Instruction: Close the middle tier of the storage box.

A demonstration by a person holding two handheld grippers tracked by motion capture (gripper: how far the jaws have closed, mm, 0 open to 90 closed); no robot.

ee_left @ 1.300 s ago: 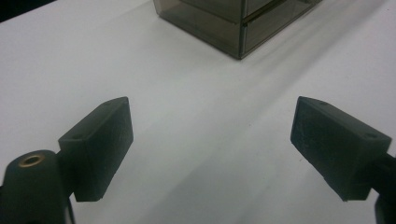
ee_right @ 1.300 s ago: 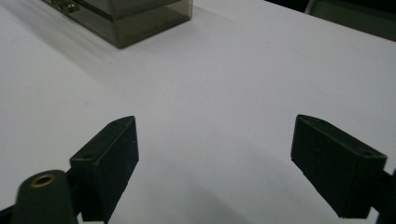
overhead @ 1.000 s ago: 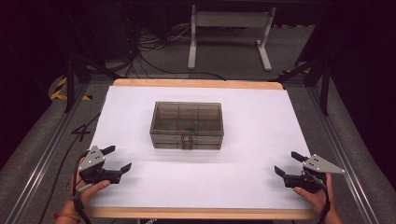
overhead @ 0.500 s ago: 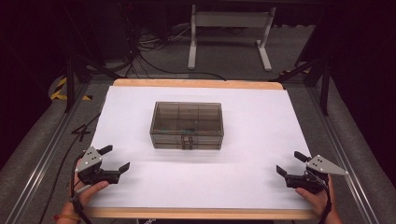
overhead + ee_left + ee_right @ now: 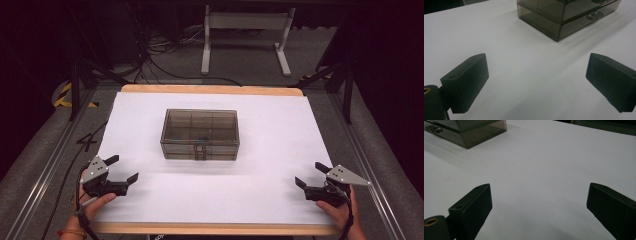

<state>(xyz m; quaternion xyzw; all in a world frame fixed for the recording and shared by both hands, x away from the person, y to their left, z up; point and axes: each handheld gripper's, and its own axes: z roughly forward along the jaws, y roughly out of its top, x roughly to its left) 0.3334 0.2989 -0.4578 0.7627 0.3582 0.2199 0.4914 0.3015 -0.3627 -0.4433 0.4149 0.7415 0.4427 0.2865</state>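
A smoky clear plastic box (image 5: 199, 133) with a lid, inner dividers and a front latch stands shut in the middle of the white table (image 5: 260, 195). My left gripper (image 5: 122, 169) rests near the front left corner, open and holding nothing. At the front right my right gripper (image 5: 311, 174) is open too, with nothing between its jaws. The left gripper view shows the box (image 5: 566, 15) ahead at the upper right, beyond wide-apart jaws. In the right gripper view a corner of the box (image 5: 466, 130) sits at the upper left.
The table's wooden edge (image 5: 210, 229) runs along the front and back. Metal rails (image 5: 42, 175) flank both sides. Cables (image 5: 160, 55) and a white stand's legs (image 5: 245, 35) lie on the grey floor beyond the far edge.
Both grippers have drifted slightly toward the front edge of the table. The box has not moved.
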